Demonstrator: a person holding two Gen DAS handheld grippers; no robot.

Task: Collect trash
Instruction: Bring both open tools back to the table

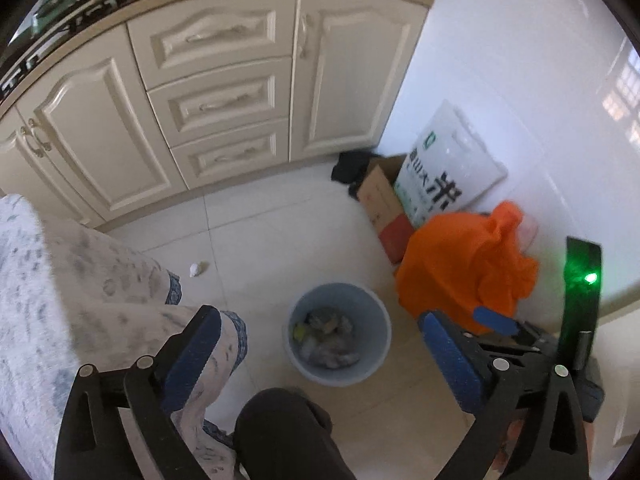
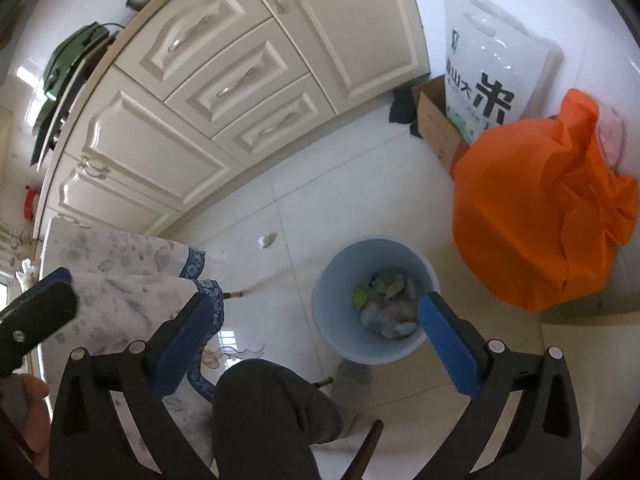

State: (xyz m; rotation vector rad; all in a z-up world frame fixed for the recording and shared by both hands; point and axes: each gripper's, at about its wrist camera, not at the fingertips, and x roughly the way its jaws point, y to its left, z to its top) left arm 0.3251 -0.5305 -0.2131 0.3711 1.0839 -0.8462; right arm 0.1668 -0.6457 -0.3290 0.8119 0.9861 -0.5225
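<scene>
We hold the left gripper [image 1: 320, 344] and right gripper [image 2: 316, 324] with fingers spread and empty above the round pale-blue plastic bin [image 1: 340, 334] of rubbish; a crumpled white paper scrap [image 1: 197, 269] lies apart on the floor, likely our next pickup

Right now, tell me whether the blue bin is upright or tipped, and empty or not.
Upright and not empty: the blue bin stands on the floor tiles, mouth up, with crumpled trash covering its bottom.

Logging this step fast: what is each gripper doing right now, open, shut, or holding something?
Left gripper: open, holding nothing.
Right gripper: open, holding nothing.
</scene>
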